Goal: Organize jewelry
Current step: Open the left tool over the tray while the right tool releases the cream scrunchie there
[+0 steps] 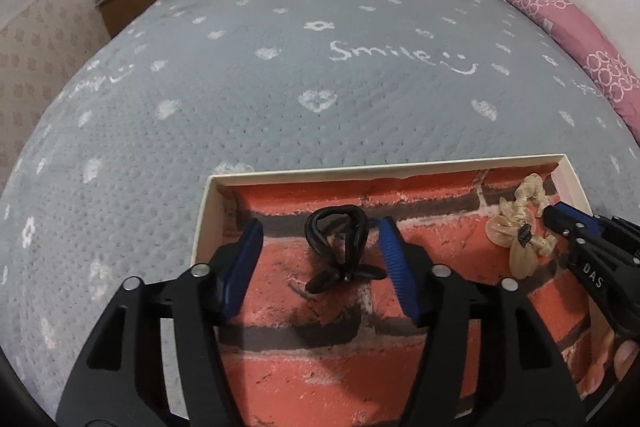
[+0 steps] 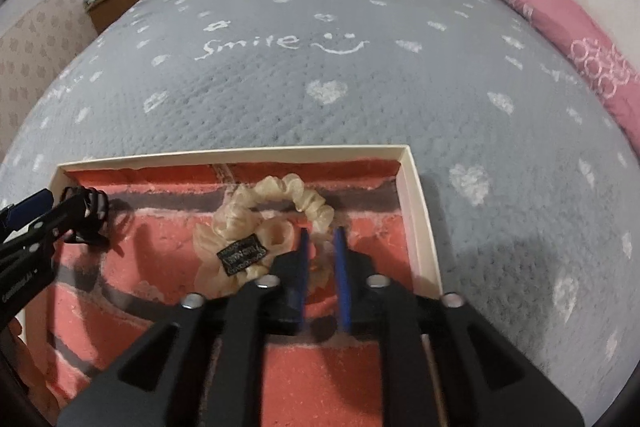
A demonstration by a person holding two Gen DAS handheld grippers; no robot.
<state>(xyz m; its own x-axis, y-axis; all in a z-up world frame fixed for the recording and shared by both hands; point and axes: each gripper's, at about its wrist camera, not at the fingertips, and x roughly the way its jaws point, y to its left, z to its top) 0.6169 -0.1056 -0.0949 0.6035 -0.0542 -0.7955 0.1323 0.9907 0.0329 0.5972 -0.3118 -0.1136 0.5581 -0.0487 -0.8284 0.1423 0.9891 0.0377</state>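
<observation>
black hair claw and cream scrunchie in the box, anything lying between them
Nothing: between the black hair claw and the cream scrunchie only the box's bare brick-print floor shows, in the left wrist view.

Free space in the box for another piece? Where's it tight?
Bare floor between the black hair claw and cream scrunchie, and along the box near edge. Tight around each item: the left gripper straddles the claw, pads clear; the right gripper sits at the scrunchie.

"Smile" on the bedspread [image 1: 280,99]; "DAS" on the right gripper [image 1: 560,223].
</observation>
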